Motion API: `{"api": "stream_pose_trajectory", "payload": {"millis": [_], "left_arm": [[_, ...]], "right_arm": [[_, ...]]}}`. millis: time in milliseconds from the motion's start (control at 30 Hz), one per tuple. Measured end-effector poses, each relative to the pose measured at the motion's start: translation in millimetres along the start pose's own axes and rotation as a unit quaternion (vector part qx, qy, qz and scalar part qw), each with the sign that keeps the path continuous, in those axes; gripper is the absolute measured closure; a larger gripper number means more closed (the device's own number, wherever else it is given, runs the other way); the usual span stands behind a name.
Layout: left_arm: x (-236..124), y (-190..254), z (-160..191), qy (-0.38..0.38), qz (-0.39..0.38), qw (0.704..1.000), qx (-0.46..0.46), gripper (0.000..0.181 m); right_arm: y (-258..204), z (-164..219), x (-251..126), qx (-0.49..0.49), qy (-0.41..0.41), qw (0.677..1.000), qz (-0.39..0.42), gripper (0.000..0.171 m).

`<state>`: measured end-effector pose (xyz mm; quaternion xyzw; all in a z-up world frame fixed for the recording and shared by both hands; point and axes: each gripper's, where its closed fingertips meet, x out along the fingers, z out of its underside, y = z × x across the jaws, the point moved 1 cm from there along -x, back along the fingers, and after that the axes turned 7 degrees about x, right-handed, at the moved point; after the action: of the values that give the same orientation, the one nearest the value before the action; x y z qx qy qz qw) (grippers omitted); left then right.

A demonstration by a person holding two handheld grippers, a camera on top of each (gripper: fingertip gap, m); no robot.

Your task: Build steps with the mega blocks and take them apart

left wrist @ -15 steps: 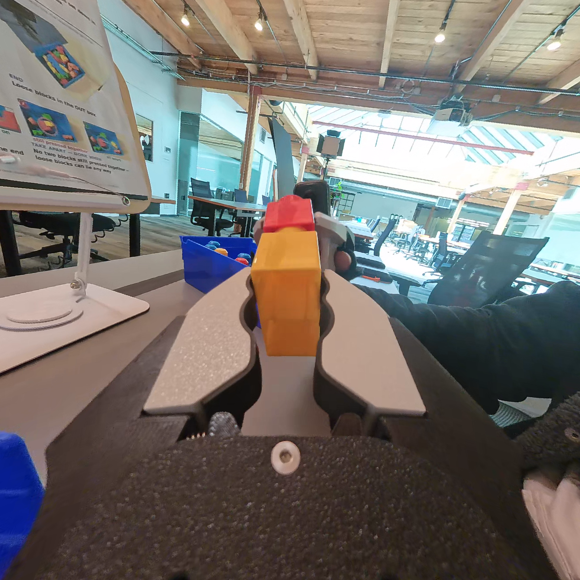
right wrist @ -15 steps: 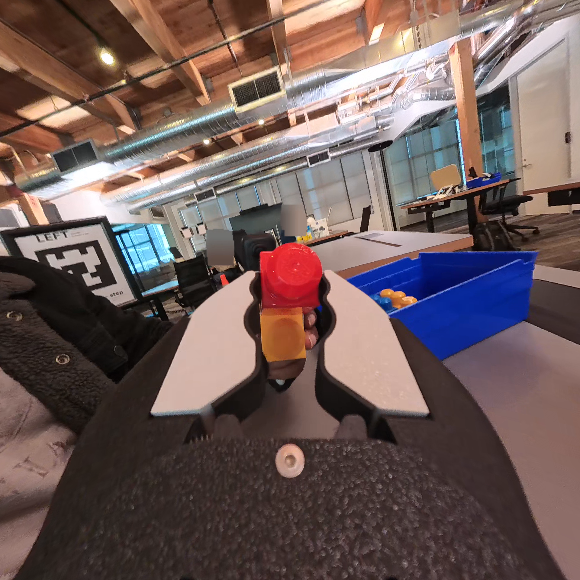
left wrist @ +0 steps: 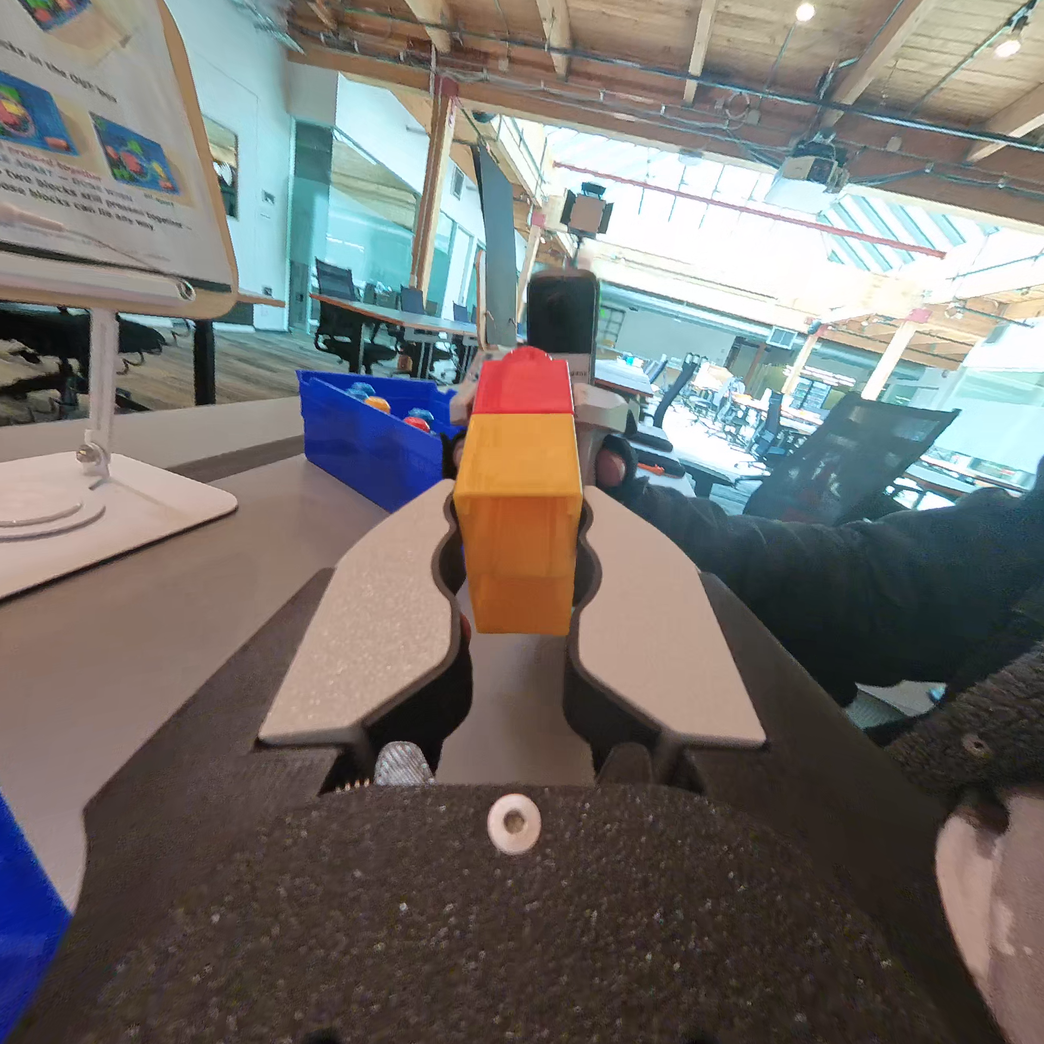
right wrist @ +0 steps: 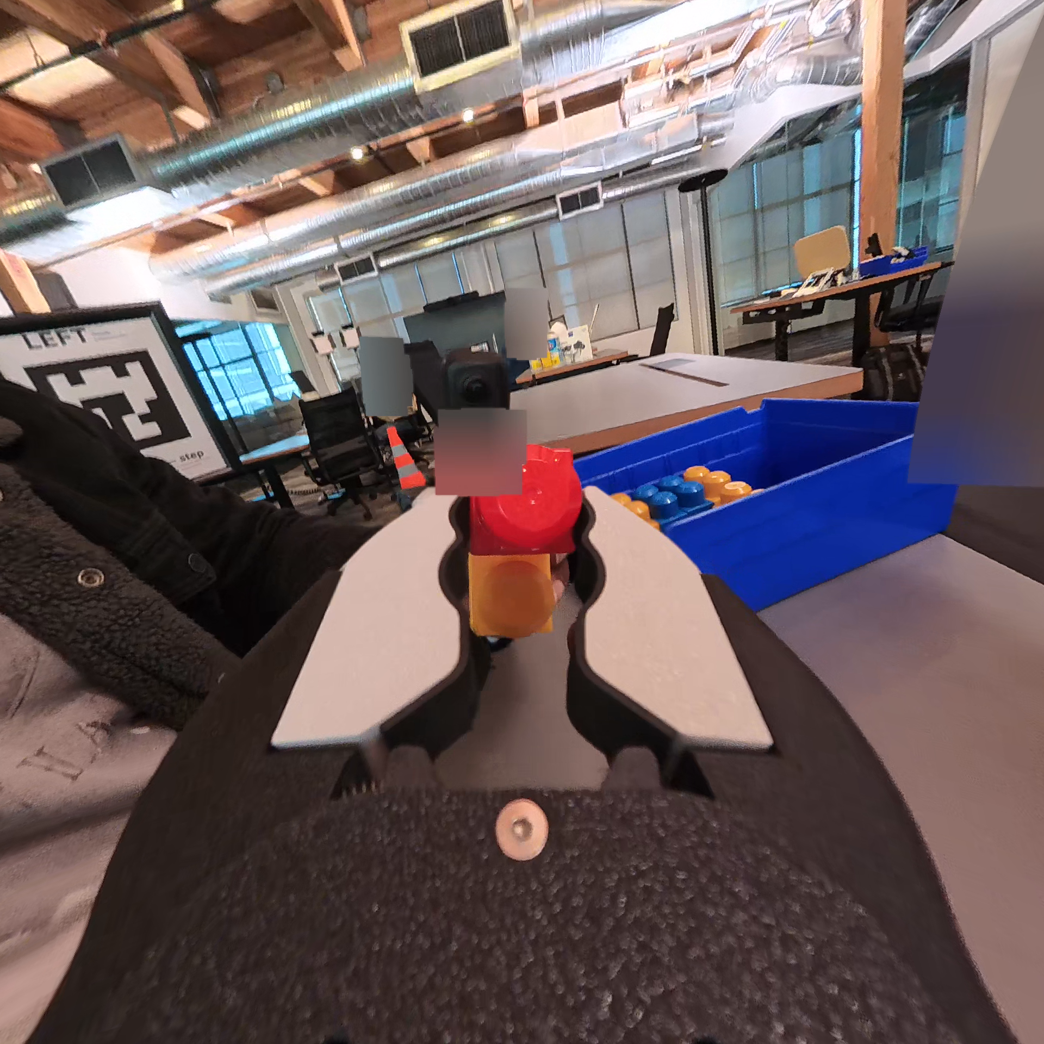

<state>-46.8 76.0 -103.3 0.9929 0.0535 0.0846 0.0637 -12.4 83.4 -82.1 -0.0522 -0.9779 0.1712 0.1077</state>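
Observation:
My left gripper (left wrist: 517,528) is shut on an orange block (left wrist: 517,508) and holds it in the air above the grey table (left wrist: 169,593). A red block (left wrist: 522,381) sits flush on the orange block's far end. My right gripper (right wrist: 522,522) is shut on that red block (right wrist: 525,517), with the orange block (right wrist: 508,599) just below it in the right wrist view. The two grippers face each other; the right gripper's fingers (left wrist: 601,415) show behind the red block in the left wrist view.
A blue bin (left wrist: 367,452) with loose blocks stands on the table beyond the grippers; it also shows in the right wrist view (right wrist: 791,525). A white sign stand (left wrist: 101,497) is at the left. A dark sleeve (left wrist: 819,565) crosses the right. My left and right fingertips are right by each other.
The red block has closed onto the orange block; the orange stud that showed between them is now hidden. Both grippers stay shut.

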Motion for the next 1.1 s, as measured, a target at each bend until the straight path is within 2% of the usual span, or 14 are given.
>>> {"api": "stream_pose_trajectory", "payload": {"millis": [233, 467, 733, 1100], "left_arm": [[4.8, 6.5, 19.0, -0.048, 0.025, 0.999, -0.004, 0.145], [6.5, 7.0, 19.6, -0.050, 0.033, 0.998, -0.008, 0.145], [4.5, 9.2, 14.5, -0.044, 0.039, 0.998, 0.011, 0.145], [7.8, 18.1, 27.9, -0.077, 0.062, 0.995, 0.032, 0.145]], "right_arm": [[-0.9, 10.6, -6.2, -0.012, -0.046, 0.999, -0.010, 0.136], [-1.1, 10.3, -8.0, -0.007, -0.056, 0.998, -0.008, 0.136], [-2.8, 7.1, -21.9, -0.038, -0.114, 0.993, 0.021, 0.129], [-13.5, 17.4, -28.1, -0.041, -0.176, 0.984, 0.002, 0.139]]}}
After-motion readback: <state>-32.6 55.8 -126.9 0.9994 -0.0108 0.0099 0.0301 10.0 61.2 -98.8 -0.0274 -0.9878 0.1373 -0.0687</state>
